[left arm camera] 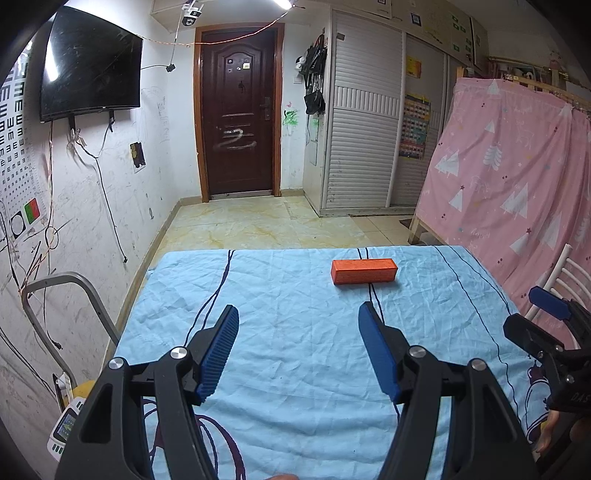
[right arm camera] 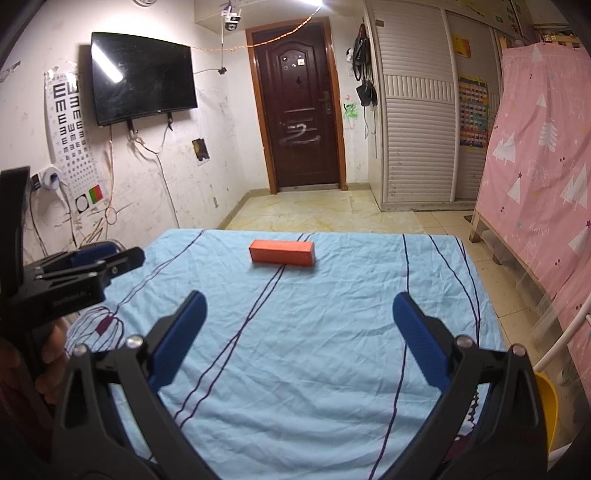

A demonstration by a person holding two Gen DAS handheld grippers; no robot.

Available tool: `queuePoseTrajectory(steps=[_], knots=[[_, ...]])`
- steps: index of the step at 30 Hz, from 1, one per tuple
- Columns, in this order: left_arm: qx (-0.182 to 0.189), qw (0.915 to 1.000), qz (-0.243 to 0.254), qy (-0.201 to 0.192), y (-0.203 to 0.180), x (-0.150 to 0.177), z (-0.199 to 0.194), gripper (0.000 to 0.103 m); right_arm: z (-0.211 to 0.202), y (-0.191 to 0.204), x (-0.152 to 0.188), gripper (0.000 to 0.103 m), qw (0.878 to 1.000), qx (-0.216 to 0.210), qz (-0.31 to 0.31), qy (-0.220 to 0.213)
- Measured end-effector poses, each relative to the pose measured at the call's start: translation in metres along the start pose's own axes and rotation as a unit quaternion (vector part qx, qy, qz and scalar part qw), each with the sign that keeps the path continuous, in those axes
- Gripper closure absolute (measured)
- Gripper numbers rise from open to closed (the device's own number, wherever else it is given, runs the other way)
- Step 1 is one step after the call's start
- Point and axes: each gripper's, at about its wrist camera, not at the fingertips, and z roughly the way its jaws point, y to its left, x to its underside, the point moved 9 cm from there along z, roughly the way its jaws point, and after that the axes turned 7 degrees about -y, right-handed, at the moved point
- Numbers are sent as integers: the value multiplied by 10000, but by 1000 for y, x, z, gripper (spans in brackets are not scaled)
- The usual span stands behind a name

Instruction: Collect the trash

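Left tongs [left arm camera: 297, 347] and right tongs [right arm camera: 299, 332] hover spread over the blue-sheeted surface [left arm camera: 303, 369], pinching nothing. Orange box [left arm camera: 364, 271] lies well beyond both, near the far edge. Only the right view shows a yellow bin [right arm camera: 546, 413] beside the surface.

My 2 views are evenly and fairly brightly lit by a ceiling tube light [left arm camera: 284, 3] at the top center, which glares as a white streak on the TV screen [left arm camera: 90, 64] at upper left. Shadows are soft. Focus is sharp; fisheye bending and dark vignetting fill the corners.
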Motion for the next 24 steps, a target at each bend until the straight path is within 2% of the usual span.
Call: queuePoseTrajectory(steps=[24], knots=[[-8, 10000, -2, 4, -1, 0, 0, 44, 2, 2, 2, 6, 10000, -3, -17, 7]])
